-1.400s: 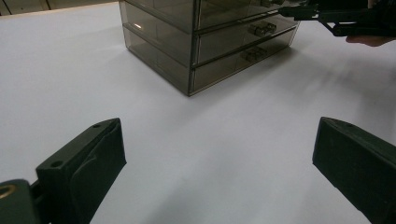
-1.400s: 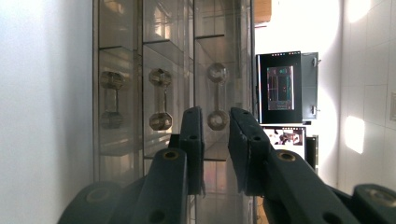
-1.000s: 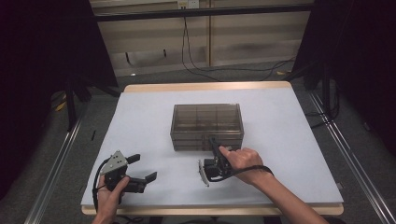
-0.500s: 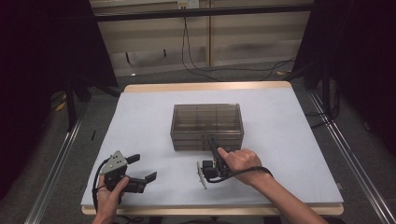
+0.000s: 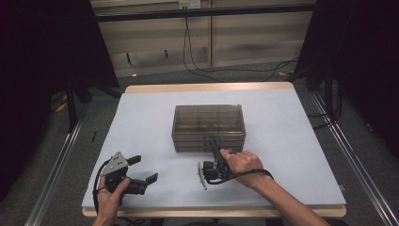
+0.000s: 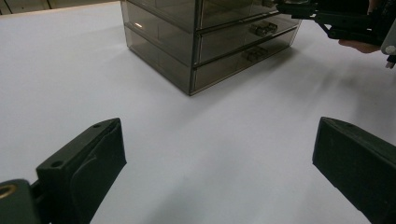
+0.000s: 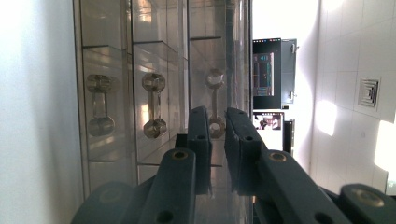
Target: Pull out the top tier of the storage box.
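Drawer cabinet [image 5: 208,127] at mid-table; right gripper [image 7: 217,140], jaws nearly together around the top drawer's handle [image 7: 215,102] — contact unclear; left gripper [image 6: 215,154] spread wide, idle; risk — a skewed pull drags the unbraced cabinet.

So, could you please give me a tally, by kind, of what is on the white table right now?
Drawer cabinet: 1, smoky clear plastic
Drawer handles: 3 in the right gripper view
Hand-held grippers: 2, the left gripper with jaws wide apart and the right gripper with jaws nearly closed at the top handle
Total: 6
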### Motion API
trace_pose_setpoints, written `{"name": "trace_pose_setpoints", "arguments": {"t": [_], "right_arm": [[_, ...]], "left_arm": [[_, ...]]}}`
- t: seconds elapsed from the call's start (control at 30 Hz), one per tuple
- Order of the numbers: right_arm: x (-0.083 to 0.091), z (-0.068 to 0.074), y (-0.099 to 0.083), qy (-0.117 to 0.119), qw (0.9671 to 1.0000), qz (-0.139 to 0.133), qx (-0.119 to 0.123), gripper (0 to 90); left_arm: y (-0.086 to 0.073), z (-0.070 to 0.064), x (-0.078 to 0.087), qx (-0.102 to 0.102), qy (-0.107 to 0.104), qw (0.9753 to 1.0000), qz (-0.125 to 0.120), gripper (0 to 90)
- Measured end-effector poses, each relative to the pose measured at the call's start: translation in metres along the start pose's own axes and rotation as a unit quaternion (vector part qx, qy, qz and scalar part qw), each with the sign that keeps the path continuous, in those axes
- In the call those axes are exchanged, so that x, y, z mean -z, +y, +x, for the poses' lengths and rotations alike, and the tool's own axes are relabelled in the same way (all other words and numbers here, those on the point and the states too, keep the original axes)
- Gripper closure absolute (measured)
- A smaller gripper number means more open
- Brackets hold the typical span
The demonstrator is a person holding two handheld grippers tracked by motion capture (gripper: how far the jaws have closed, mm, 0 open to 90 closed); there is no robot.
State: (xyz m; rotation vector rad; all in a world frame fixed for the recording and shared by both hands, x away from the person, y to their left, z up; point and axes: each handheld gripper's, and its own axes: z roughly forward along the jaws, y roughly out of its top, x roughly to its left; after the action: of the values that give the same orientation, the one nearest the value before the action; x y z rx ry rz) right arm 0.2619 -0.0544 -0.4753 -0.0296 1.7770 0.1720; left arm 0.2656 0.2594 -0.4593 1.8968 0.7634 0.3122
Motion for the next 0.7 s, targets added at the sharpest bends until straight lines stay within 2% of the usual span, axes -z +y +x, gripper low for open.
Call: {"name": "trace_pose_setpoints", "arguments": {"t": [0.13, 0.37, 0.53, 0.7], "right_arm": [[0.001, -0.001, 0.0, 0.0, 1.0, -0.006, 0.003, 81.5], [0.004, -0.001, 0.0, 0.005, 1.0, -0.003, -0.008, 81.5], [0.007, -0.002, 0.0, 0.007, 0.9999, -0.008, -0.005, 81.5], [0.011, -0.001, 0.001, 0.007, 0.9999, -0.011, -0.003, 81.5]], "left_arm": [[0.0, 0.0, 0.001, 0.0, 0.0, 1.0, -0.001, 2.5], [0.0, 0.0, 0.001, 0.0, 0.0, 1.0, -0.001, 2.5], [0.0, 0.0, 0.002, -0.002, 0.005, 1.0, -0.001, 2.4], [0.0, 0.0, 0.001, 0.0, 0.001, 1.0, -0.002, 2.4]]}}
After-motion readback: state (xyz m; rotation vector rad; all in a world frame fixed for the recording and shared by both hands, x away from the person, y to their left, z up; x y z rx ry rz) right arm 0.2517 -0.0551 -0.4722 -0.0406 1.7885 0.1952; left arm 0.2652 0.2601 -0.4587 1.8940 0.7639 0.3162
